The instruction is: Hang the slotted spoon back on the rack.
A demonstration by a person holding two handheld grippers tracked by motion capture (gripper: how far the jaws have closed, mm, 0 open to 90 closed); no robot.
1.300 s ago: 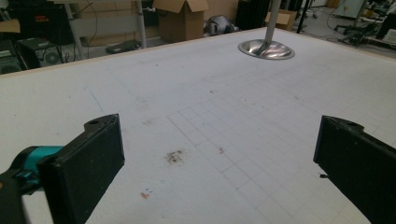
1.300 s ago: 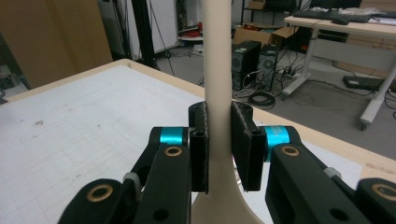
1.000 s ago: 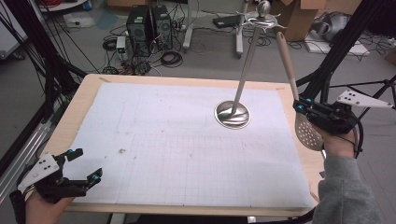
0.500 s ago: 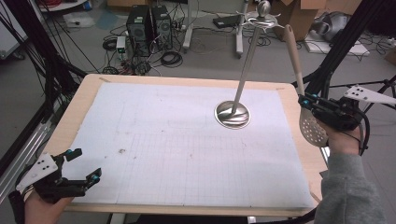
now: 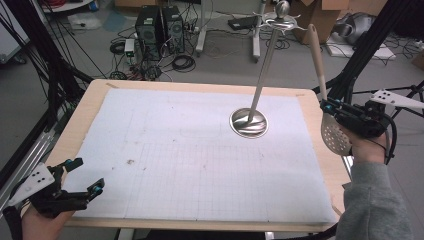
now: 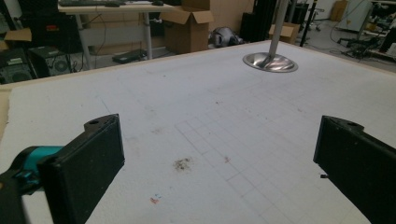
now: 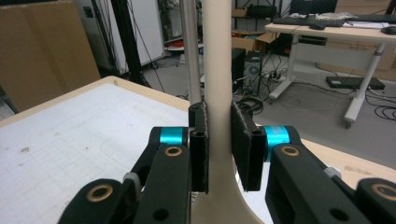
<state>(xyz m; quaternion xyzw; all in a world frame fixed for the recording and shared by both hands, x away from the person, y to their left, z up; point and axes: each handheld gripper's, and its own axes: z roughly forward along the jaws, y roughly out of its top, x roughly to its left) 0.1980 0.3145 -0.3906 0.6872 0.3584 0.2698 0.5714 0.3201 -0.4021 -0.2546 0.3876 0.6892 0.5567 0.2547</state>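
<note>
- Nearest, the right gripper [image 7: 218, 149] is seen clamped on the neck of a beige slotted spoon [image 5: 334, 132]; in the right gripper view the handle is pinched between both black pads [image 7: 200, 144] and rises straight up past them.
- Below the jaws, in the high view, the perforated spoon bowl is hung over the table's right edge [image 5: 334, 165], beside the holding hand [image 5: 367, 147], while the handle is pointed up and away.
- Farther ahead of that gripper, a metal stand [image 5: 248, 122] is seen with its round base resting on the white gridded mat [image 5: 200, 150], well apart from the spoon; its pole is topped by hooks.
- Across the table, the left gripper [image 5: 82, 177] is held at the near left corner, jaws spread wide and nothing between them.
- Beyond its jaws, a small dark stain [image 6: 182, 163] is seen on the mat.
</note>
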